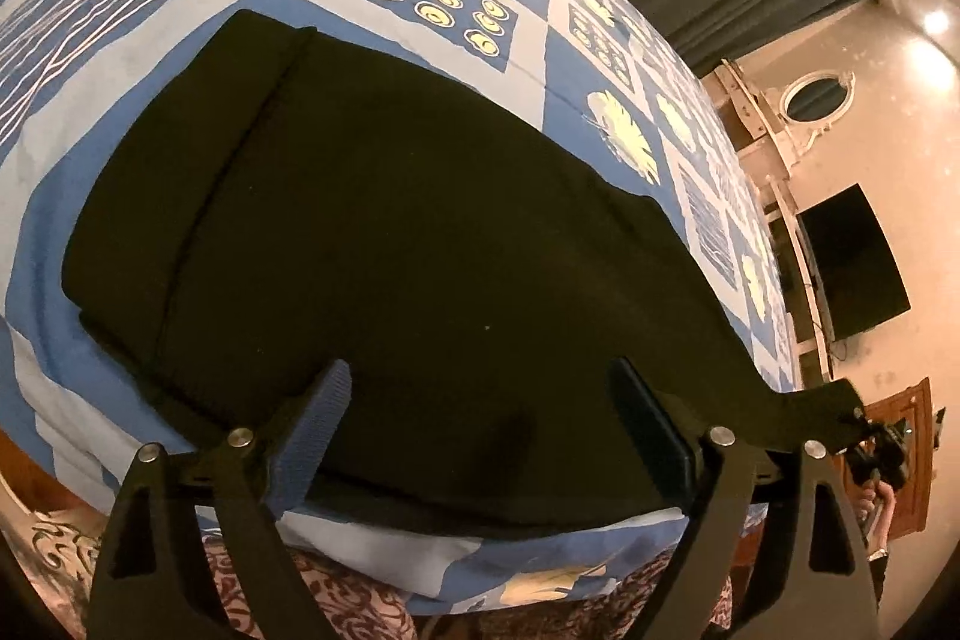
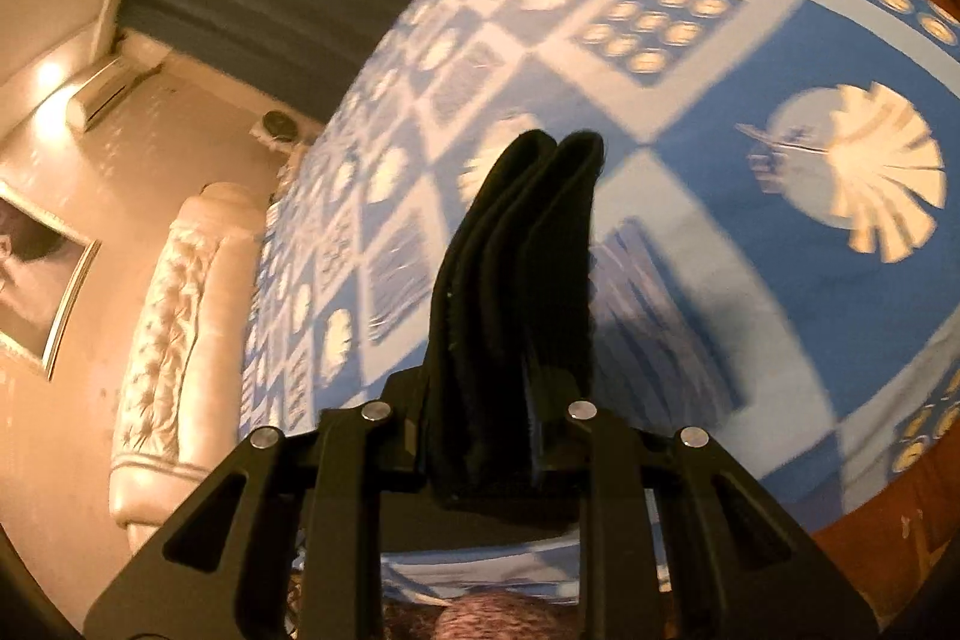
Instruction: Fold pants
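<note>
My left gripper (image 1: 480, 418) hangs w/ jaws wide over the black pants (image 1: 372, 220), lying flat on the blue bedspread (image 1: 528, 58). My right gripper (image 2: 498, 430) is clamped on a bunched pants end, lifted off the bed.

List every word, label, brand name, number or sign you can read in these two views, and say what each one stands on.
None: no readable text shows in either view.
The black pants show no legible label.
The bedspread carries only leaf, line and ring patterns.
The framed picture on the wall shows no lettering.
</note>
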Motion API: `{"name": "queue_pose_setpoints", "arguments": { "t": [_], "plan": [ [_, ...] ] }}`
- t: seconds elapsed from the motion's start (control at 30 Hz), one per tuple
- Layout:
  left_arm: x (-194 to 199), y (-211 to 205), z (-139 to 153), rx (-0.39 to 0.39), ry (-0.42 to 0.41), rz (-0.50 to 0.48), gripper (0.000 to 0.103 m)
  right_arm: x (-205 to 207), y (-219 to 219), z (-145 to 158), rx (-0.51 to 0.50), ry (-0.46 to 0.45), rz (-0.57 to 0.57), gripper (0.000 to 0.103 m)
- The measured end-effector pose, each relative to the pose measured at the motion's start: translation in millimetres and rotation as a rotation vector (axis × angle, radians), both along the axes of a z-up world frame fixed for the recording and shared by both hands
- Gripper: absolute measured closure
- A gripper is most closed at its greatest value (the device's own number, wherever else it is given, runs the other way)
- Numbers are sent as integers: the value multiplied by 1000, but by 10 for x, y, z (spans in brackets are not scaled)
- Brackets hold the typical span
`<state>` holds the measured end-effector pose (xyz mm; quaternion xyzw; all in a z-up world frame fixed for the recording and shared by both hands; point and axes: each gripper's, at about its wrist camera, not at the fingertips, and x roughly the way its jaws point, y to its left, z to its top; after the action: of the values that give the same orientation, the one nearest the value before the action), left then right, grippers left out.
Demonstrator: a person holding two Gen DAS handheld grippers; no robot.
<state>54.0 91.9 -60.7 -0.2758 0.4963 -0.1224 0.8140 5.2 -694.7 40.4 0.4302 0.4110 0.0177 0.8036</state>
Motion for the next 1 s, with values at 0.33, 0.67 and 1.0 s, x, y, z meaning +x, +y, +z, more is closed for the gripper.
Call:
{"name": "queue_pose_setpoints", "arguments": {
  "t": [0.33, 0.67, 1.0],
  "plan": [
    [23, -50, 5, 46, -6, -27, 15, 445, 1234, 352, 5, -75, 202, 81],
    [38, -47, -1, 54, -3, -29, 15, 708, 2329, 47, 10, -28, 360, 81],
    [31, -69, 5, 68, -3, -33, 15, 762, 3165, -480, -83, 77, 474, 81]
  ]
}}
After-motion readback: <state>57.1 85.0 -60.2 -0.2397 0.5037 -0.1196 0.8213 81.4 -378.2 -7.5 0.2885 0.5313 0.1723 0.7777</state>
